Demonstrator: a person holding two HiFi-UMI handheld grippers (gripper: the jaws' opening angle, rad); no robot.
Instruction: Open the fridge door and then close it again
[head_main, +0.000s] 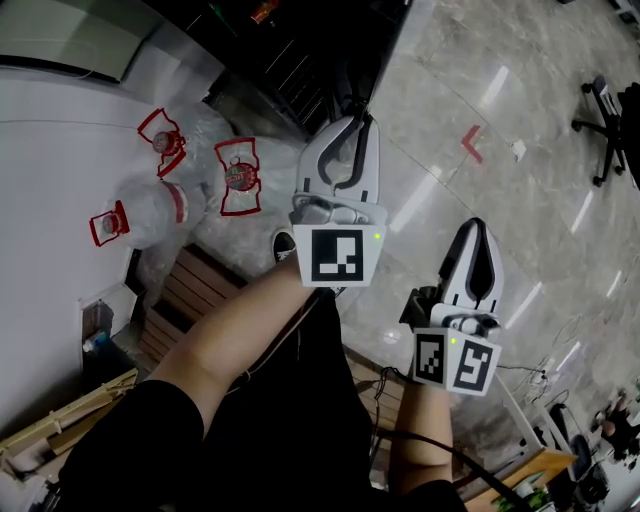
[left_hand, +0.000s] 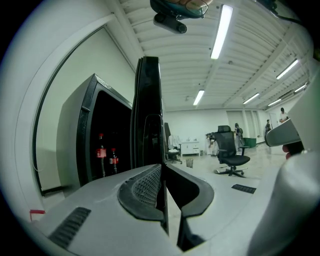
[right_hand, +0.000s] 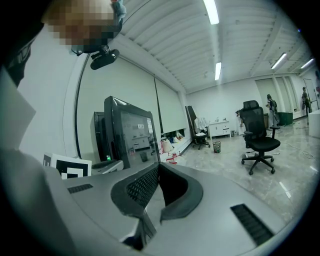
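Observation:
The black fridge (left_hand: 75, 135) stands open, with two red-labelled bottles (left_hand: 101, 150) on a shelf inside. Its door (left_hand: 148, 110) is swung out and shows edge-on straight ahead in the left gripper view. My left gripper (left_hand: 163, 167) is shut, its tips right at the door's lower edge; contact cannot be told. In the head view the left gripper (head_main: 355, 122) reaches toward the dark fridge (head_main: 300, 60). My right gripper (head_main: 477, 225) hangs lower right, shut and empty. In the right gripper view, beyond the right gripper (right_hand: 158, 166), the door's glass face (right_hand: 131, 132) stands at the left.
Shrink-wrapped water bottles with red labels (head_main: 238, 178) lie on a wooden pallet (head_main: 190, 285) by the white wall (head_main: 60, 200). A black office chair (left_hand: 230, 152) (right_hand: 260, 135) stands on the shiny open floor. A red mark (head_main: 472, 140) is on the floor.

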